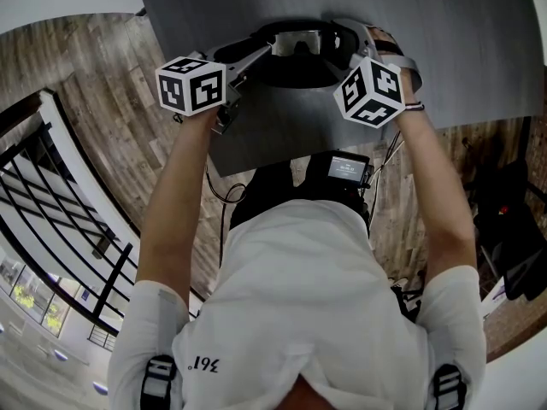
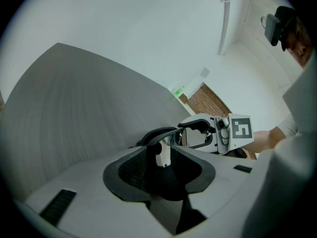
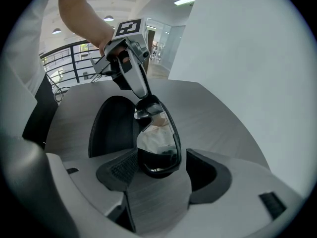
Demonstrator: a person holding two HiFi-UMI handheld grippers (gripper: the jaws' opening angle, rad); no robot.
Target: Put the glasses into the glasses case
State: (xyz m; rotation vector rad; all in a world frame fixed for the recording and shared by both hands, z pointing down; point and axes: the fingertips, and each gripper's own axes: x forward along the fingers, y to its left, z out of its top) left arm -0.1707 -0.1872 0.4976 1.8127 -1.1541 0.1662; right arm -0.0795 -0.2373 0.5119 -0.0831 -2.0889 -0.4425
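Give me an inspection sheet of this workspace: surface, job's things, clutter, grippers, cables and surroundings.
Surface: grey wood-grain table.
Job's things: glasses held over the open black case.
Clutter: nothing seen.
Grippers: left gripper shut on one end of the glasses; right gripper wide round the other lens, grip unclear.
Cables: thin black leads at the person's waist, off the table.
Surroundings: wood floor, black railing, white wall.

Both forearms point(image 1: 184, 186) extended forward, left gripper point(image 1: 263, 52) pinching glasses point(image 1: 308, 43) (tilted down), right gripper point(image 3: 163, 175) fingers point(image 3: 210, 175) apart
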